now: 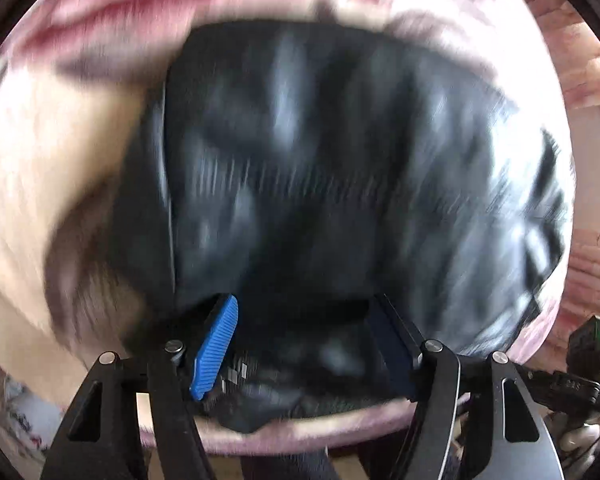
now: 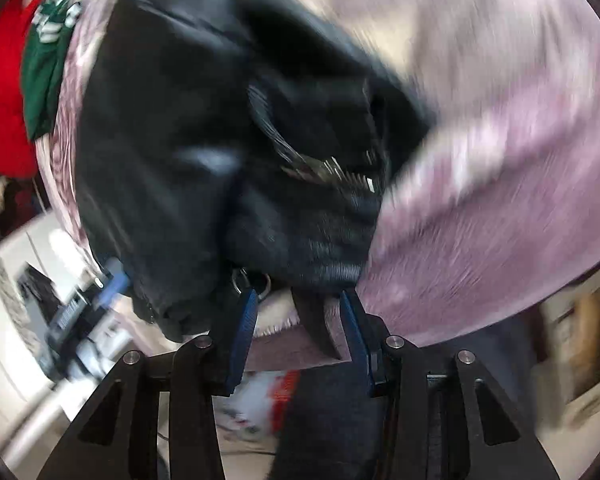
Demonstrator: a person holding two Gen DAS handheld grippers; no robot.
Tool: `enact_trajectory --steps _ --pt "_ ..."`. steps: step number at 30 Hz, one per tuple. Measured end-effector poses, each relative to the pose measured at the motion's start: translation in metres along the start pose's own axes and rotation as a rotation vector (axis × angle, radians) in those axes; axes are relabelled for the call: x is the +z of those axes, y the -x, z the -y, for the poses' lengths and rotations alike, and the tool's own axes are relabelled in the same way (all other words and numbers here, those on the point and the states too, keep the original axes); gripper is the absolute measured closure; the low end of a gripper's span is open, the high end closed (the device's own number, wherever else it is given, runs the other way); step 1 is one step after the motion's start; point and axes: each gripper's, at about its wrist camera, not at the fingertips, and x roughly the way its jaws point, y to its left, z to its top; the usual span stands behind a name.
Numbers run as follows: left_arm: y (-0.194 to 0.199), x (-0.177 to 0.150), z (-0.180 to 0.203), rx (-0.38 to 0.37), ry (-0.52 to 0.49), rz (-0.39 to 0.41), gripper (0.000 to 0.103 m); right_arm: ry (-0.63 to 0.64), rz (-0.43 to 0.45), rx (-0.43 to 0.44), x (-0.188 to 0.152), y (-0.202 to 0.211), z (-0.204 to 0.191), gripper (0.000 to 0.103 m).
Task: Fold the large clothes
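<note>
Two hand-held grippers (image 1: 312,344) (image 2: 300,320), jaws apart, over one black garment (image 1: 320,168).

A pink and cream patterned blanket (image 1: 204,8) covers the surface that fills most of both views, blurred by motion. Bright light washes its cream left part (image 1: 24,168) nearly white. Past its right edge in the left wrist view, a floor of reddish brick-like pattern (image 1: 592,264) shows. In the right wrist view, a red cloth (image 2: 4,92) and a green one with white marks (image 2: 44,64) lie at the blanket's far left edge. Below them stands pale furniture (image 2: 16,320), too blurred to identify.
</note>
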Motion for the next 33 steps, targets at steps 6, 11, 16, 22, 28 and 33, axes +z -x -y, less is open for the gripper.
enact_trajectory --steps 6,11,16,22,28,33 --pt "-0.018 -0.027 -0.003 0.008 -0.062 0.015 0.021 -0.073 0.056 0.077 -0.024 -0.029 0.004 0.099" --pt "-0.046 -0.017 -0.002 -0.023 -0.042 -0.043 0.000 -0.128 0.130 0.347 -0.038 -0.022 -0.017 0.100" --pt "-0.053 -0.018 0.002 0.029 -0.020 -0.060 0.000 -0.141 0.162 0.387 -0.043 -0.034 -0.011 0.100" --pt "-0.044 -0.005 0.027 0.052 -0.021 -0.066 0.000 -0.109 0.216 0.242 -0.050 -0.059 0.007 0.100" --pt "-0.003 -0.040 0.035 0.088 -0.071 0.018 0.000 -0.065 0.267 0.252 -0.041 -0.064 -0.013 0.100" --pt "0.019 -0.057 0.060 0.109 -0.107 0.070 0.000 0.010 0.162 0.223 -0.020 -0.037 -0.022 0.056"
